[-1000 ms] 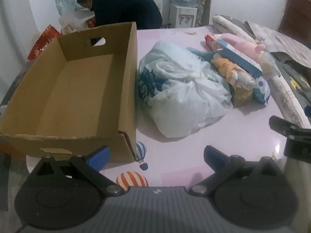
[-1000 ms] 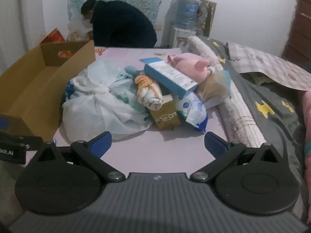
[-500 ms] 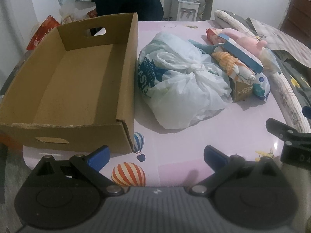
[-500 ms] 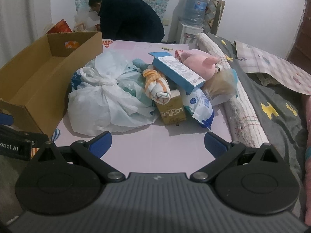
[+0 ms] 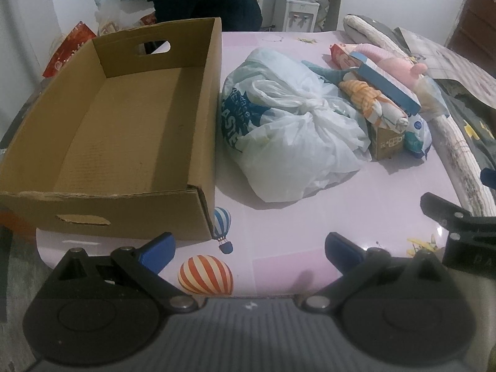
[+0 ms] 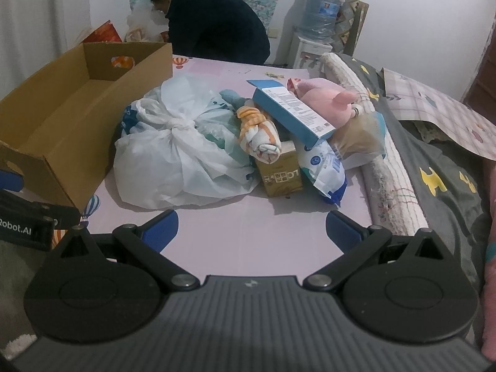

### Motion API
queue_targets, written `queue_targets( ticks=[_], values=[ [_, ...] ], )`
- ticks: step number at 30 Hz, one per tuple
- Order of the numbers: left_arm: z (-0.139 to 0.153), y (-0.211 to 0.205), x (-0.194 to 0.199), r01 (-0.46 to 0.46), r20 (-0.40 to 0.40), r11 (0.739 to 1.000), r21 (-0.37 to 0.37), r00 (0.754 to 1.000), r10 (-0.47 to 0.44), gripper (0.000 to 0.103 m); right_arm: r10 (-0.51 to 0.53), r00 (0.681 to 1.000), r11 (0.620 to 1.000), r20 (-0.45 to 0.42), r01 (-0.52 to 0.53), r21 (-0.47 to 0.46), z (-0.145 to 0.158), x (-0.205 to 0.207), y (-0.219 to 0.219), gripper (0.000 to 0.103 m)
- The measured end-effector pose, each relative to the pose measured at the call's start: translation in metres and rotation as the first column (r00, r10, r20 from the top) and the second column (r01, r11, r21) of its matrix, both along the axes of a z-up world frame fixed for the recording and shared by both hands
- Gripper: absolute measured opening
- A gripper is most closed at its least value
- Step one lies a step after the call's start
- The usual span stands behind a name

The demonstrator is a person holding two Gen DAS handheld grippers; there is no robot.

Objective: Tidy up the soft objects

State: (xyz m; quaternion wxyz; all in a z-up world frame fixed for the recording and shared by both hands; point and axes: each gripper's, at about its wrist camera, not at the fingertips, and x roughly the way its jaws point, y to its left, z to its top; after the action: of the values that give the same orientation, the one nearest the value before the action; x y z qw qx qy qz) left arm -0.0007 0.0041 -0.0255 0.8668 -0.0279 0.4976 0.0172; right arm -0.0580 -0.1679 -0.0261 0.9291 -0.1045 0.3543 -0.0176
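Note:
An open cardboard box (image 5: 117,130) (image 6: 62,117) stands empty on the left of the pink table (image 5: 356,217). Right of it lies a knotted white plastic bag (image 5: 291,133) (image 6: 179,152). Beside the bag is a heap: a rolled orange-striped cloth (image 5: 375,105) (image 6: 259,133), a pink plush toy (image 5: 390,62) (image 6: 325,99), a blue carton (image 5: 387,85) (image 6: 294,111), a small brown carton (image 6: 280,176) and a blue-white packet (image 6: 325,167). My left gripper (image 5: 249,249) is open and empty above the table's near edge. My right gripper (image 6: 251,226) is open and empty in front of the heap.
A rolled mat (image 6: 387,167) lies along the table's right side, next to a grey blanket (image 6: 440,173). A person in dark clothes (image 6: 214,28) bends over behind the table. A water dispenser (image 6: 316,24) stands at the back wall.
Both grippers have pulled back and risen slightly, so the box, bag and heap sit lower and farther in view. Both stay open and empty.

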Motion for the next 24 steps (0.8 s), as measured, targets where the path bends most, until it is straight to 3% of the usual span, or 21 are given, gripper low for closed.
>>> queue_targets(
  ticks=[24],
  values=[
    [-0.0001, 0.0062, 0.0012, -0.01, 0.001, 1.0, -0.007, 1.0, 0.01, 0.103, 0.027, 1.0, 0.999, -0.013, -0.027, -0.02, -0.0026, 0.0057, 0.0082, 0.102]
  ],
)
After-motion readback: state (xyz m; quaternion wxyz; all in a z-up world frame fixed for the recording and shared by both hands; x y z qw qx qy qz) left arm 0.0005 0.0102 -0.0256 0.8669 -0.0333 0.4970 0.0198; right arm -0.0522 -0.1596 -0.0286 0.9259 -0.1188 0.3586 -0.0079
